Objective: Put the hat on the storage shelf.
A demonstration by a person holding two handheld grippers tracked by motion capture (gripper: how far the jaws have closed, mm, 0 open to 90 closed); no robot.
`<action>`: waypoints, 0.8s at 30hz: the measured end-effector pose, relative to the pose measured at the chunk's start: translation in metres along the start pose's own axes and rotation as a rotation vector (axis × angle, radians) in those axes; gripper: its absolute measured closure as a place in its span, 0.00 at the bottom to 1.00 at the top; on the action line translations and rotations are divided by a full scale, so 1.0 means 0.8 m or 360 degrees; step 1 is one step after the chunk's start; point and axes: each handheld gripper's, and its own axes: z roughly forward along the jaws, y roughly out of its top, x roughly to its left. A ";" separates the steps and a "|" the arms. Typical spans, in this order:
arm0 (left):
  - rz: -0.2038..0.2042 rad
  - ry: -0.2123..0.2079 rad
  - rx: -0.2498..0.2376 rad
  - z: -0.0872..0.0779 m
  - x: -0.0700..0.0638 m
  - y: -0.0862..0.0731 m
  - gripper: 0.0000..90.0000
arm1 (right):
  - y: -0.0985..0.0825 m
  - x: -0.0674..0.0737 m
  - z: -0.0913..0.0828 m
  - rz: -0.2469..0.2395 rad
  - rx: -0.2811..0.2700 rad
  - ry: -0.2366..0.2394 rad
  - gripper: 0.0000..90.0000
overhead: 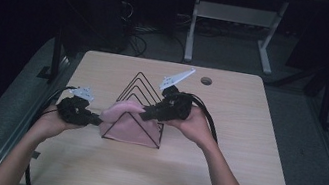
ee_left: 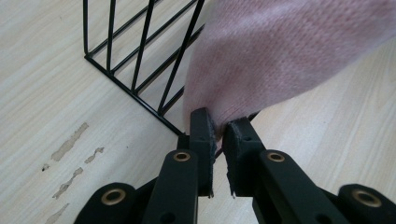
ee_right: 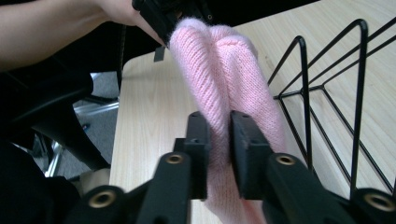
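Note:
A pink knitted cloth (overhead: 132, 128) hangs over the front of a black triangular wire rack (overhead: 141, 82) at the table's middle. My left gripper (overhead: 98, 121) is at the cloth's lower left corner; in the left gripper view its jaws (ee_left: 218, 128) pinch the cloth's edge (ee_left: 280, 51) beside the rack's base wires (ee_left: 140, 60). From the right, my right gripper (overhead: 145, 113) meets the cloth's top. In the right gripper view it (ee_right: 219, 128) is shut on a raised fold of the cloth (ee_right: 219, 60), with the rack (ee_right: 327, 93) to its right and the other hand's gripper (ee_right: 159, 14) behind the fold.
The light wooden table (overhead: 244, 151) has a round cable hole (overhead: 206, 81) at its far right. Worn scuff marks (ee_left: 70, 144) show on the top near the left gripper. A white-legged desk (overhead: 192, 31) stands beyond the far edge, over a dark floor.

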 end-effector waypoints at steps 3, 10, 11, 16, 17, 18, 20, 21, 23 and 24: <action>0.0005 0.0007 -0.0012 -0.005 -0.002 0.003 0.86 | -0.002 -0.003 -0.006 0.0036 -0.0059 0.0023 0.67; 0.0007 -0.0003 -0.0030 -0.008 -0.001 0.004 0.75 | -0.014 -0.009 -0.028 0.0131 -0.0143 -0.0012 0.57; 0.0007 0.0001 -0.0030 -0.008 -0.001 0.004 0.75 | -0.016 -0.010 -0.032 0.0145 -0.0146 -0.0020 0.56; -0.0022 -0.0012 -0.0052 -0.010 -0.001 0.001 0.69 | -0.029 -0.016 -0.047 0.0187 -0.0162 -0.0087 0.52; -0.0018 -0.0007 -0.0048 -0.011 -0.001 0.001 0.68 | -0.031 -0.018 -0.050 0.0191 -0.0167 -0.0092 0.52; -0.0028 -0.0008 -0.0058 -0.011 -0.001 0.000 0.67 | -0.034 -0.019 -0.053 0.0208 -0.0165 -0.0106 0.50; -0.0033 -0.0008 -0.0057 -0.012 0.000 0.000 0.65 | -0.038 -0.023 -0.058 0.0218 -0.0162 -0.0136 0.50; -0.0045 -0.0012 -0.0065 -0.011 0.000 0.000 0.64 | -0.040 -0.024 -0.060 0.0220 -0.0170 -0.0141 0.50; -0.0037 -0.0009 -0.0060 -0.012 0.001 0.000 0.63 | -0.044 -0.026 -0.064 0.0241 -0.0168 -0.0158 0.49; -0.0039 -0.0009 -0.0060 -0.012 0.001 0.000 0.63 | -0.045 -0.027 -0.065 0.0242 -0.0170 -0.0166 0.49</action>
